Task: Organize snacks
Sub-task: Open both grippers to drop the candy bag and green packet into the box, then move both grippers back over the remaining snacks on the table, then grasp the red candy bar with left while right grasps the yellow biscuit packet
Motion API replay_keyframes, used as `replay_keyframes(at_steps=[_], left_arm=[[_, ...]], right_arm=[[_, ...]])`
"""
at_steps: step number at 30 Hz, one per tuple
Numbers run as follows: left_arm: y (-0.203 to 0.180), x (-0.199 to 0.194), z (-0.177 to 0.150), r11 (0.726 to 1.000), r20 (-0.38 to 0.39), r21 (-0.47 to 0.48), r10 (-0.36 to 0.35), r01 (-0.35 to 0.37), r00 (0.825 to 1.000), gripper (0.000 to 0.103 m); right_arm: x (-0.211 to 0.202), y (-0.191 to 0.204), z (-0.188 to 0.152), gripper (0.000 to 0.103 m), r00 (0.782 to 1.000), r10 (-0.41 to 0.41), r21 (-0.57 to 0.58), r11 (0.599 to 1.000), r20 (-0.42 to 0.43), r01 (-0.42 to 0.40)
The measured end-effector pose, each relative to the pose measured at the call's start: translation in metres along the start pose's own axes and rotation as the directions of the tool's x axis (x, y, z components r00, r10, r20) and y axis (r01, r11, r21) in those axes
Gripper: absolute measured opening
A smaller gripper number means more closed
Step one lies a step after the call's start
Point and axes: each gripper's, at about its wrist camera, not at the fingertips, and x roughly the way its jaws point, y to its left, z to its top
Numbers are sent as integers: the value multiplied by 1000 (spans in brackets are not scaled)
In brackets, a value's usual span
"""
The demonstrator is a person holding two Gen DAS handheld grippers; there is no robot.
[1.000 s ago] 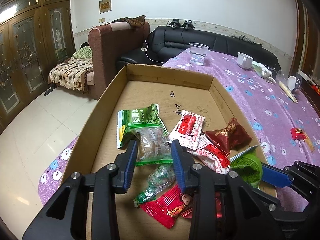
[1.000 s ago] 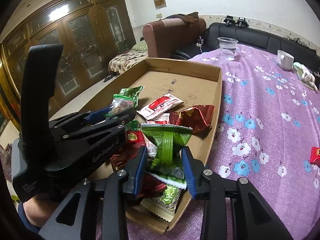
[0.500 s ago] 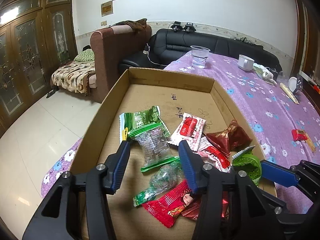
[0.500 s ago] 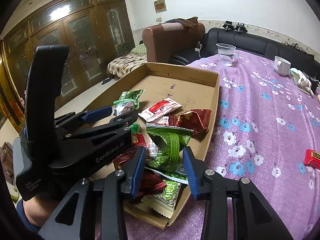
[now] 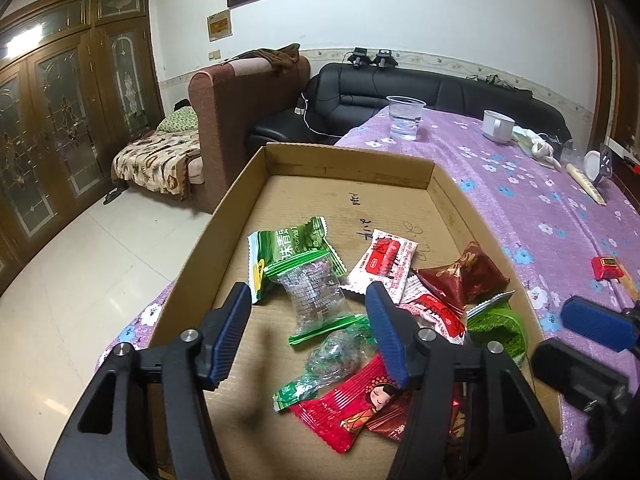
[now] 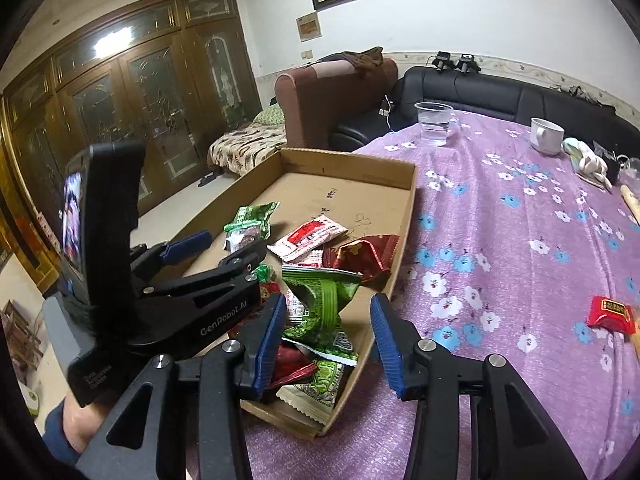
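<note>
A shallow cardboard tray on the purple tablecloth holds several snack packets. My left gripper hovers over its near half, jaws opening. A clear packet with green ends lies flat on the tray floor between the jaws, touched by neither pad. At the tray's near right corner my right gripper is also opening. A crumpled green packet stands on the pile between its jaws, free of both pads. The left gripper's black body fills the left of the right wrist view. One blue pad of the right gripper shows at the right edge of the left wrist view.
A red packet lies alone on the tablecloth to the right of the tray. A clear plastic cup and a white mug stand at the far end. A black sofa and brown armchair lie beyond; tiled floor drops off left.
Both grippers' jaws have spread apart. The left one let go of the clear packet, which now lies flat. The right one released the green packet and drew back slightly upward.
</note>
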Motion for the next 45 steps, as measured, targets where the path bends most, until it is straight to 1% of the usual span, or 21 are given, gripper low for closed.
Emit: replay_keyframes(at_steps=[9,12,15,18,20,23,24,26,28,30,31,32,33,34,36,38,39,40,42,43,45], left_arm=[[-6,-4,0,999,20,19,40,-40,999,59],[-6,-7,-1,1000,10,20,23,-23,1000,59],[-6,-17,2,999,27,28,16,-17,999,59],[-9,-29,8,999,49,33,5,-7,999,59],[-12,-38,13,999,59,36,-19,17,998,59],[-27,-47,20,995,50,62,-85,82,995,59],[-35,-49,23,990,37,79,-119,116,992,59],[-55,-52,29,974,5,110,-197,196,980,59],[-76,-54,36,953,-28,136,-268,269,963,59],[-105,-50,44,917,-93,154,-356,367,930,59],[-117,-48,47,901,-119,159,-389,404,914,59],[-134,-45,51,881,-146,165,-423,444,894,59],[-145,-45,51,871,-158,172,-437,460,885,59],[-160,-43,53,859,-174,184,-450,478,876,59],[-187,-42,55,844,-194,205,-461,496,866,59],[-204,-36,56,834,-215,212,-470,510,856,59],[-213,-33,57,822,-236,212,-482,529,844,59],[-219,-30,57,816,-251,213,-486,537,837,58],[-233,-25,56,808,-279,224,-482,544,831,58],[-237,-24,57,803,-288,229,-484,550,827,58],[-247,-20,56,796,-306,246,-478,553,824,58]], right_arm=[[-33,-19,6,45,999,-3,32,999,53,2],[-49,-35,9,45,998,-8,54,999,64,4],[-70,-67,14,45,995,-44,95,995,86,36],[-92,-114,19,45,990,-94,183,980,107,73],[-102,-150,20,46,988,-123,254,963,95,95],[-108,-195,15,48,985,-164,324,936,58,136],[-107,-207,13,48,984,-174,338,929,46,149],[-104,-237,4,48,980,-200,380,908,17,179],[-101,-263,-9,48,981,-195,435,883,1,175],[-97,-281,-19,47,985,-174,479,863,-16,160],[-95,-289,-23,45,985,-169,488,857,-36,164],[-94,-295,-24,45,981,-186,477,858,-51,187],[-95,-297,-24,45,977,-206,460,863,-56,208],[-94,-299,-23,47,966,-251,417,872,-68,256],[-88,-309,-27,48,955,-278,402,867,-100,294],[-80,-316,-32,48,965,-227,429,864,-135,263],[-77,-315,-33,48,967,-204,426,869,-152,251],[-72,-311,-33,48,965,-200,405,879,-168,253],[-68,-300,-31,48,961,-208,355,898,-179,261],[-65,-288,-30,48,958,-223,297,916,-183,270],[-59,-274,-29,46,945,-261,223,927,-196,302]])
